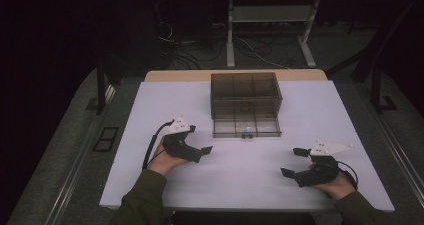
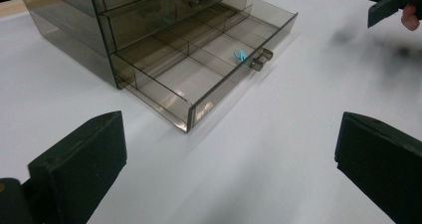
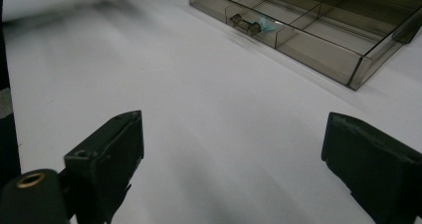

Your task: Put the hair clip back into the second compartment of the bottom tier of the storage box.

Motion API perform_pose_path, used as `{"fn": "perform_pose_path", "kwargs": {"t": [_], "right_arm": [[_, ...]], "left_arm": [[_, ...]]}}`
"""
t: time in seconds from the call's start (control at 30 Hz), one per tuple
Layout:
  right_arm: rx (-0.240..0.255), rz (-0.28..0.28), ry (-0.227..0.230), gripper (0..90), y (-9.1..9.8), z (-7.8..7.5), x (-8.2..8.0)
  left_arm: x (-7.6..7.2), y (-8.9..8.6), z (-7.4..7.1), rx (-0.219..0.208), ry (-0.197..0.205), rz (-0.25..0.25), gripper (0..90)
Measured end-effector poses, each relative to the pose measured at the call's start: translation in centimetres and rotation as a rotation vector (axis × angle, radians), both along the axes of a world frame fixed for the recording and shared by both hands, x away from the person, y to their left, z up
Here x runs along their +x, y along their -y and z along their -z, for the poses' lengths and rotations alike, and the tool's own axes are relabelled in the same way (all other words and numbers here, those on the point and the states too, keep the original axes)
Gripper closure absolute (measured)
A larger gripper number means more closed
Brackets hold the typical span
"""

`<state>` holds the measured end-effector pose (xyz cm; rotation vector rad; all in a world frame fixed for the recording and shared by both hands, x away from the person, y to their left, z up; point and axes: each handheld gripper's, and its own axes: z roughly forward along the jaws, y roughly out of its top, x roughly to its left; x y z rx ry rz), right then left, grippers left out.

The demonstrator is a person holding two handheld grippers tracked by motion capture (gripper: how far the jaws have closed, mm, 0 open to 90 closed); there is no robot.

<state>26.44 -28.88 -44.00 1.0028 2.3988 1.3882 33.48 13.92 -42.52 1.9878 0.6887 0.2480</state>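
White covering spreads over the table [image 1: 240, 180] in the high view, with a strip of bare wood showing along its far edge and grey carpet flanking both sides; beyond it the room is dark, with loose cables and the legs of a metal frame on the floor. A smoky, see-through drawer cabinet [image 1: 244, 95] stands at the far middle, its bottom drawer [image 1: 246, 126] pulled out toward the person, and a small blue item [image 1: 247, 130] lies at the drawer's front wall by the knob. The left gripper [image 1: 200, 147] hovers near the drawer's left corner, jaws spread with nothing between them; the right gripper [image 1: 294, 162] sits well apart at the near right, jaws likewise spread and empty. In the left gripper view, both black jaws stand wide over bare white surface, the open drawer [image 2: 199, 64] ahead and the blue item [image 2: 240, 56] just behind its knob. In the right gripper view, the jaws gape over the same blank white, with the drawer [image 3: 308, 25] at upper right.
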Motion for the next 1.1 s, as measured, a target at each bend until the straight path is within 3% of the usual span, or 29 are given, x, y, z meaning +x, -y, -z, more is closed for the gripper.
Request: {"fn": "perform_pose_path", "kwargs": {"t": [0.9,1.1], "right_arm": [[-0.001,0.010,-0.001,9.0,0.0,0.1,0.1],[-0.003,0.010,0.000,9.0,0.0,0.1,0.1]], "left_arm": [[-2.7,-2.6,1.0,-0.017,-0.006,-0.018,0.0],[-3.0,-3.1,1.3,0.001,-0.009,-0.023,0.0]]}}
